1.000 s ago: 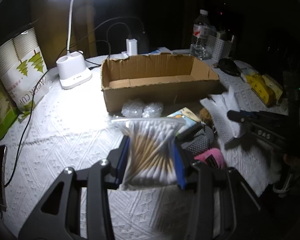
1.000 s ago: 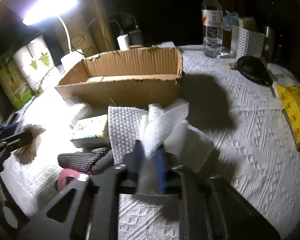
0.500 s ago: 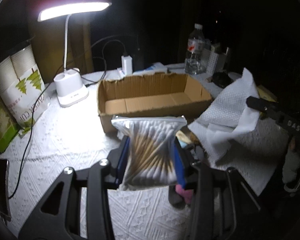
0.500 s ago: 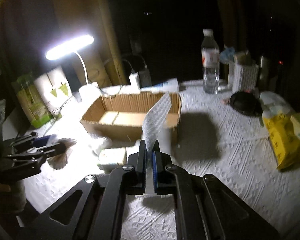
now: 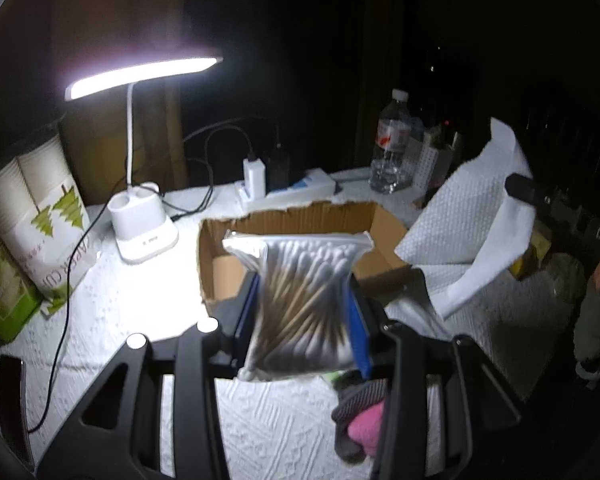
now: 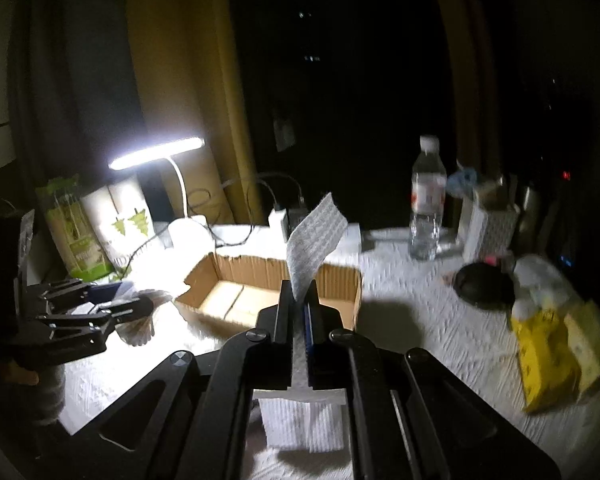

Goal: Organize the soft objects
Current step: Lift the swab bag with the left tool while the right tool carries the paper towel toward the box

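Two grippers carry soft items above the tabletop: the left gripper (image 5: 304, 316) clamps a bag of cotton swabs (image 5: 300, 300), the right gripper (image 6: 299, 312) pinches a paper towel (image 6: 314, 236), both likely bound for the cardboard box (image 6: 268, 292) near the tabletop's far edge.

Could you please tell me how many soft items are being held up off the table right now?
2: the bag of cotton swabs between the left gripper's fingers, and the paper towel pinched in the right gripper. Others lie below, partly hidden.
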`<action>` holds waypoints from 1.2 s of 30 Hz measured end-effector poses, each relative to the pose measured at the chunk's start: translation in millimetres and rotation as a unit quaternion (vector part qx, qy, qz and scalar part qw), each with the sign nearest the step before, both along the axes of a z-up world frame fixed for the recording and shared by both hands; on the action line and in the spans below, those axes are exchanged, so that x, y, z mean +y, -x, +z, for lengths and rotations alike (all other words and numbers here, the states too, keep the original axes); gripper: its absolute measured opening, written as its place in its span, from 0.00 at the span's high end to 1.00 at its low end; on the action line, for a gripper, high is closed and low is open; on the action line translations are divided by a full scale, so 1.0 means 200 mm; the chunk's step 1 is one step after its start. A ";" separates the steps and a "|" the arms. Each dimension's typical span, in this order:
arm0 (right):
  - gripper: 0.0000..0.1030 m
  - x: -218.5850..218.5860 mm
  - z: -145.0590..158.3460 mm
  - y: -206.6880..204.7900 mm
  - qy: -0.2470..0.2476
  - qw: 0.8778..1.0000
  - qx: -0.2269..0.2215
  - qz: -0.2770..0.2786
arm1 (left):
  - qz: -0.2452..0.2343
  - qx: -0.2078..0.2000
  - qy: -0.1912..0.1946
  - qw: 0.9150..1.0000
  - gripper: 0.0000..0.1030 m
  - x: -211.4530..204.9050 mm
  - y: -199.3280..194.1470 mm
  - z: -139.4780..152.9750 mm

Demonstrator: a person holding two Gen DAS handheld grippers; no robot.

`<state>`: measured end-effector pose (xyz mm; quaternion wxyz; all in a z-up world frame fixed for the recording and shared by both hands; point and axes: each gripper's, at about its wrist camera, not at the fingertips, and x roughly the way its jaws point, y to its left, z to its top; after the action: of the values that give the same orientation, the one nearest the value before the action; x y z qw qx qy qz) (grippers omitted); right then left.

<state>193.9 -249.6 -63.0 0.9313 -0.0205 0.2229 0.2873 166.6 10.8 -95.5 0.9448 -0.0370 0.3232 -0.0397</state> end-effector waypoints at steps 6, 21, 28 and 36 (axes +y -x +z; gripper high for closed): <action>0.96 0.03 0.10 -0.07 -0.002 1.000 -0.024 0.011 | 0.002 -0.007 0.004 1.000 0.59 0.00 -0.08 0.02; 0.96 0.15 0.00 -0.37 -0.003 0.999 0.003 0.035 | 0.001 0.008 0.006 1.000 0.59 -0.03 -0.32 -0.04; 0.96 0.19 -0.16 -0.52 0.002 0.998 0.042 0.041 | -0.004 0.034 0.011 0.999 0.59 -0.06 -0.47 -0.13; 0.96 0.21 -0.37 -0.68 -0.004 0.995 0.093 0.048 | -0.015 0.071 0.027 0.997 0.59 -0.13 -0.64 -0.27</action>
<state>330.4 -207.4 -136.0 0.8919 -0.0011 0.3060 0.3331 294.1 -15.4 -149.7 0.9174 -0.0603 0.3887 -0.0596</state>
